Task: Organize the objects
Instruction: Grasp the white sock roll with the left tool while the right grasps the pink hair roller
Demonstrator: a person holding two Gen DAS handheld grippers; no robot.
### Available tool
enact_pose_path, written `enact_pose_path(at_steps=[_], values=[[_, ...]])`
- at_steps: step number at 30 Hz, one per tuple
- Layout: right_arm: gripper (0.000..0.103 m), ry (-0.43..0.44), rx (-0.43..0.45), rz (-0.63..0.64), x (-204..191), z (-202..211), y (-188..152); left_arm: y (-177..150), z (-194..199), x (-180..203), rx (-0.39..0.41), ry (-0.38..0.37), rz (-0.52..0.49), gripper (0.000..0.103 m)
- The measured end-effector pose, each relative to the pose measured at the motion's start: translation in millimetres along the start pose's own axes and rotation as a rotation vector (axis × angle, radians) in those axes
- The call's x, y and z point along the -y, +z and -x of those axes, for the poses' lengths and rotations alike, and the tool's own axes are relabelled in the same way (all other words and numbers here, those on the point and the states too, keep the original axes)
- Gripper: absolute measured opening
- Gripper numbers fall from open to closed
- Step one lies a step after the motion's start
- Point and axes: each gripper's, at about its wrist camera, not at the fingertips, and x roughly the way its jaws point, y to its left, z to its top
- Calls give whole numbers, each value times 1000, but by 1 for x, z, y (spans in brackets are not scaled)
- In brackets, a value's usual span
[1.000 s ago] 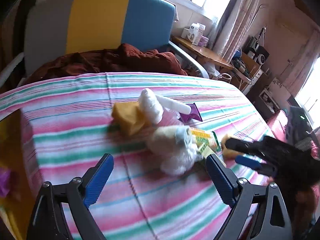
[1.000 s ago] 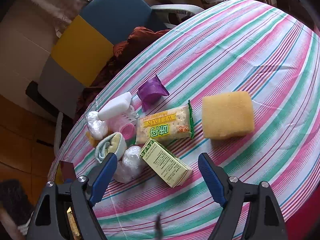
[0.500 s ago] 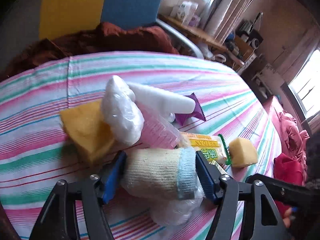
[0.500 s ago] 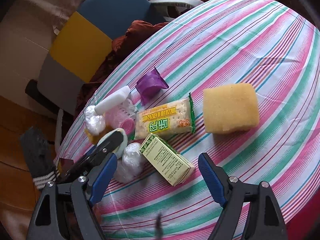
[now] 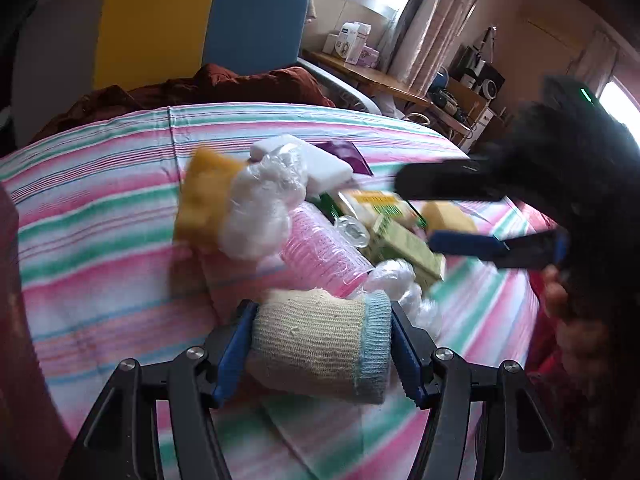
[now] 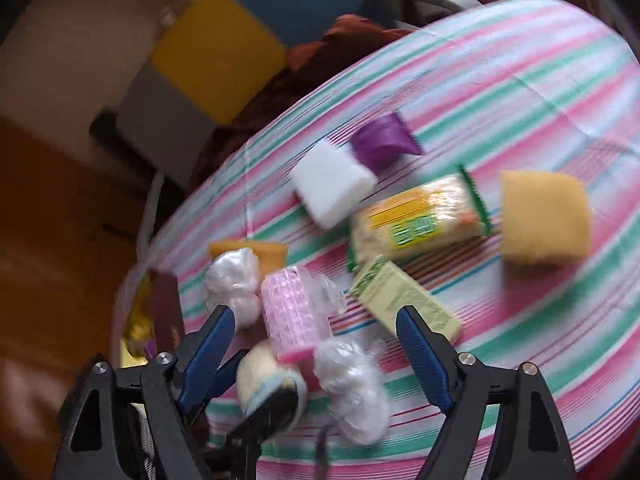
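Since a second ago the left gripper [image 5: 322,344] has dropped from a wide-open hover above the striped cloth to straddle the rolled cream knitted sock with a pale blue cuff [image 5: 320,346], and its jaws are closing with both blue pads against the roll's ends. That sock lies at the near edge of the clutter on the table with the pink, green and white striped cloth [image 5: 100,216], beside a crinkled clear plastic bundle [image 5: 400,284] and the pink bumpy cylinder [image 5: 320,252]. The right gripper [image 6: 316,344] hangs with its jaws wide apart and nothing between the pads; it now hovers over the pink cylinder and the green-printed carton [image 6: 404,300], having swung in closer over the pile. Organising looks barely begun: the white foam block [image 6: 332,184], purple wrapper [image 6: 384,142], yellow-and-green cracker packet [image 6: 420,220] and both yellow sponges [image 6: 544,218] lie loosely scattered, none grouped or put away, and no container for them is clearly visible.
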Motion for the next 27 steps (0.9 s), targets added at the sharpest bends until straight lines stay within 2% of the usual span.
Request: enact_pose_path(at_steps=[6, 8, 9, 11, 15, 20, 23, 27], values=[[82, -86, -96, 239, -40, -25, -18, -23, 18, 1, 20, -12, -21, 64], [82, -146, -147, 294, -45, -37, -27, -28, 22, 1, 26, -16, -22, 64], [78, -178, -169, 319, -48, -45, -32, -30, 23, 1, 28, -17, -24, 64], [77, -194, -176, 350, -52, -51, -37, -34, 27, 1, 31, -18, -26, 65], [62, -175, -210, 351, -49, -56, -41, -36, 28, -1, 39, -20, -21, 65], [62, -155, -226, 332, -50, -56, -38, -41, 30, 1, 45, -18, -31, 65], [74, -135, -266, 359, -57, -59, -43, -44, 31, 0, 47, -16, -28, 66], [71, -177, -259, 337, -50, -61, -42, -45, 31, -2, 45, -20, -11, 67]])
